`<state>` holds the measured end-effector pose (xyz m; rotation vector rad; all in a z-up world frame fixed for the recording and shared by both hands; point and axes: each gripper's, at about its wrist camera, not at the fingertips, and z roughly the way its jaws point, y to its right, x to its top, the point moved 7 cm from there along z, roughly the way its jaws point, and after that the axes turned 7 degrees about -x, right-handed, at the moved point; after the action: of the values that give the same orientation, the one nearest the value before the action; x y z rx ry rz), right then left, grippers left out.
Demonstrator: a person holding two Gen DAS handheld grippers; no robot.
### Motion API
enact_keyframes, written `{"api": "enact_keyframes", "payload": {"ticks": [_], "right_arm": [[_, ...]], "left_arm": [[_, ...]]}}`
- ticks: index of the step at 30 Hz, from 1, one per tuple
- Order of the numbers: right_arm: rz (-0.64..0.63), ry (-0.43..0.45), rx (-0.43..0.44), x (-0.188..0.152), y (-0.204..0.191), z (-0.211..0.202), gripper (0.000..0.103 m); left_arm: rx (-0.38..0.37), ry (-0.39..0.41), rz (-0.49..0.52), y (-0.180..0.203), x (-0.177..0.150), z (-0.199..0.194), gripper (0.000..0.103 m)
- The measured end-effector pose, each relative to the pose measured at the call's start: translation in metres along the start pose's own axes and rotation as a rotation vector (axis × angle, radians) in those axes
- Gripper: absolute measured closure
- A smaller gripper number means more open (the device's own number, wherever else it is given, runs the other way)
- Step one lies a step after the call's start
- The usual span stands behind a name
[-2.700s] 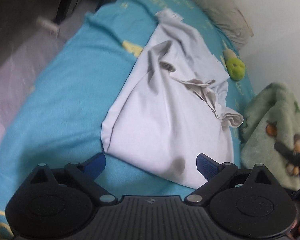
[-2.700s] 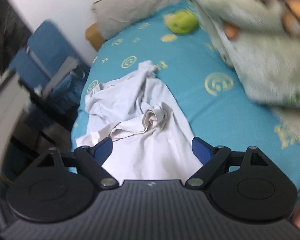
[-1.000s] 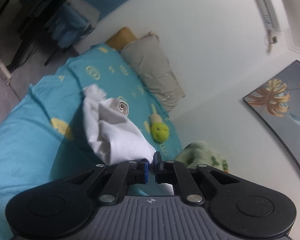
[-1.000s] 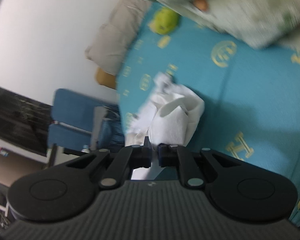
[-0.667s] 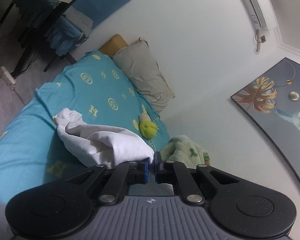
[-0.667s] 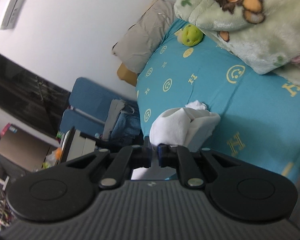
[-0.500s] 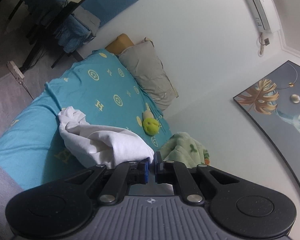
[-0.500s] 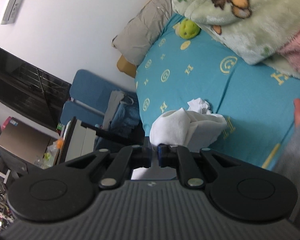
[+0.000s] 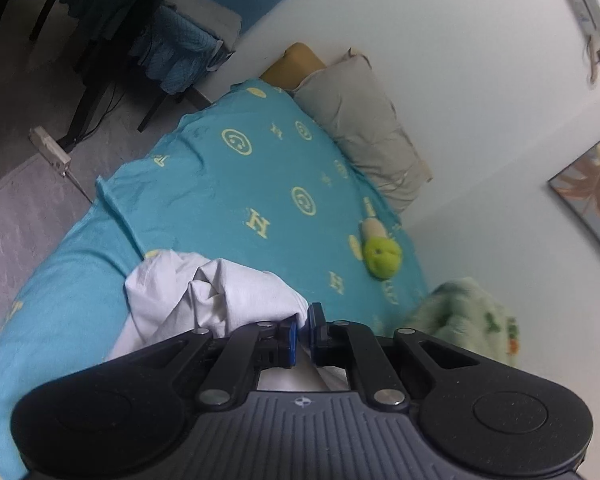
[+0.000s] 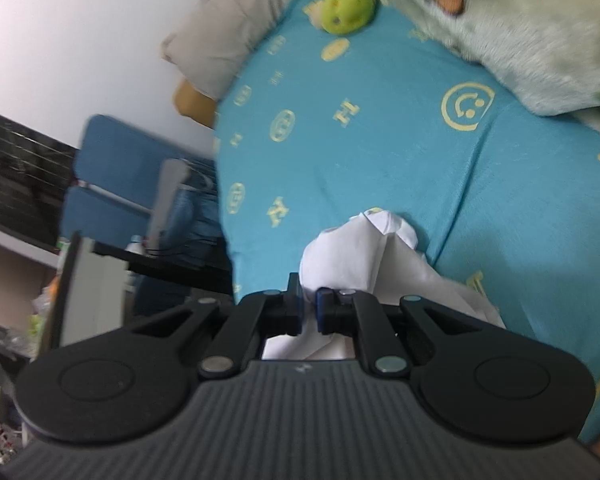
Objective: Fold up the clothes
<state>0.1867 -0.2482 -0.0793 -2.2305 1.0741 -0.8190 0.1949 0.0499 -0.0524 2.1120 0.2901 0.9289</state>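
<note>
White cloth, a bunched garment [image 9: 224, 300], hangs from the left gripper [image 9: 303, 334], whose blue pads are pinched tight on its edge above the teal bedsheet [image 9: 228, 184] (a green plush toy [image 9: 382, 258] lies farther up, near the grey pillow [image 9: 364, 128]). From the right wrist, the right gripper [image 10: 309, 310] is likewise clamped narrow on the same garment [image 10: 364, 252], which trails onto the sheet [image 10: 380, 140] below a fleecy green blanket [image 10: 532, 32].
</note>
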Motion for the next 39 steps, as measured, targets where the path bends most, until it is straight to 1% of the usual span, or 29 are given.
{"api": "enact_keyframes", "payload": {"ticks": [2, 4, 7, 8, 10, 11, 13, 17, 22, 24, 25, 26, 27, 28, 29, 30, 31, 32, 33, 35, 36, 38, 39], "right_arm": [[0.03, -0.021, -0.003, 0.006, 0.007, 0.026, 0.093], [0.064, -0.044, 0.005, 0.006, 0.015, 0.047, 0.093], [0.038, -0.035, -0.028, 0.003, 0.022, 0.069, 0.093], [0.028, -0.034, -0.036, 0.003, 0.021, 0.074, 0.093], [0.0, -0.028, -0.05, 0.006, 0.016, 0.084, 0.093], [-0.008, -0.026, -0.05, 0.01, 0.013, 0.088, 0.093], [-0.008, -0.027, -0.038, 0.016, 0.011, 0.097, 0.093], [-0.034, -0.024, -0.055, 0.022, 0.012, 0.114, 0.093], [-0.033, -0.029, -0.062, 0.02, 0.018, 0.121, 0.091], [-0.072, -0.028, -0.071, 0.018, 0.013, 0.117, 0.09], [-0.102, -0.023, -0.071, 0.018, 0.009, 0.114, 0.086], [-0.13, -0.014, -0.059, 0.017, 0.004, 0.11, 0.07], [-0.149, -0.006, -0.034, 0.015, -0.002, 0.104, 0.058], [-0.162, 0.003, 0.005, 0.013, -0.008, 0.097, 0.031], [-0.179, 0.019, 0.042, 0.011, -0.015, 0.09, 0.018], [-0.212, 0.044, 0.059, 0.009, -0.021, 0.082, 0.017], [-0.259, 0.072, 0.057, 0.006, -0.028, 0.076, 0.018], [-0.309, 0.097, 0.048, 0.003, -0.034, 0.07, 0.018], [-0.368, 0.114, 0.018, -0.002, -0.037, 0.068, 0.018], [-0.483, 0.125, -0.066, -0.012, -0.04, 0.069, 0.017], [-0.517, 0.117, -0.081, -0.017, -0.039, 0.072, 0.017], [-0.541, 0.084, -0.079, -0.023, -0.036, 0.081, 0.02], [-0.549, 0.069, -0.097, -0.025, -0.034, 0.086, 0.02]], "left_arm": [[0.007, 0.009, 0.087, -0.012, 0.003, 0.03, 0.096], [0.002, 0.002, 0.071, -0.032, -0.001, 0.047, 0.096], [-0.006, -0.01, 0.044, -0.063, -0.006, 0.07, 0.096], [0.005, -0.018, 0.032, -0.068, -0.003, 0.079, 0.097], [0.003, -0.024, 0.053, -0.072, 0.003, 0.091, 0.096], [0.007, -0.021, 0.081, -0.074, 0.006, 0.097, 0.096], [0.017, -0.02, 0.135, -0.077, 0.007, 0.108, 0.096], [0.036, -0.034, 0.201, -0.085, 0.005, 0.124, 0.096], [0.039, -0.037, 0.233, -0.082, 0.005, 0.126, 0.095], [0.043, -0.033, 0.268, -0.077, 0.004, 0.123, 0.095], [0.047, -0.032, 0.292, -0.074, 0.003, 0.121, 0.091], [0.047, -0.032, 0.317, -0.069, 0.002, 0.117, 0.087], [0.045, -0.031, 0.34, -0.064, 0.001, 0.113, 0.076], [0.043, -0.03, 0.363, -0.06, 0.0, 0.11, 0.063], [0.049, -0.019, 0.389, -0.055, -0.002, 0.106, 0.054], [0.06, -0.003, 0.419, -0.05, -0.003, 0.101, 0.038], [0.071, 0.009, 0.449, -0.044, -0.006, 0.097, 0.029], [0.076, 0.009, 0.473, -0.04, -0.009, 0.093, 0.026], [0.079, 0.009, 0.496, -0.036, -0.012, 0.09, 0.023], [0.08, -0.014, 0.522, -0.034, -0.02, 0.087, 0.023], [0.097, -0.038, 0.525, -0.035, -0.024, 0.09, 0.023], [0.131, -0.082, 0.535, -0.041, -0.031, 0.097, 0.023], [0.147, -0.1, 0.541, -0.044, -0.033, 0.101, 0.023]]}}
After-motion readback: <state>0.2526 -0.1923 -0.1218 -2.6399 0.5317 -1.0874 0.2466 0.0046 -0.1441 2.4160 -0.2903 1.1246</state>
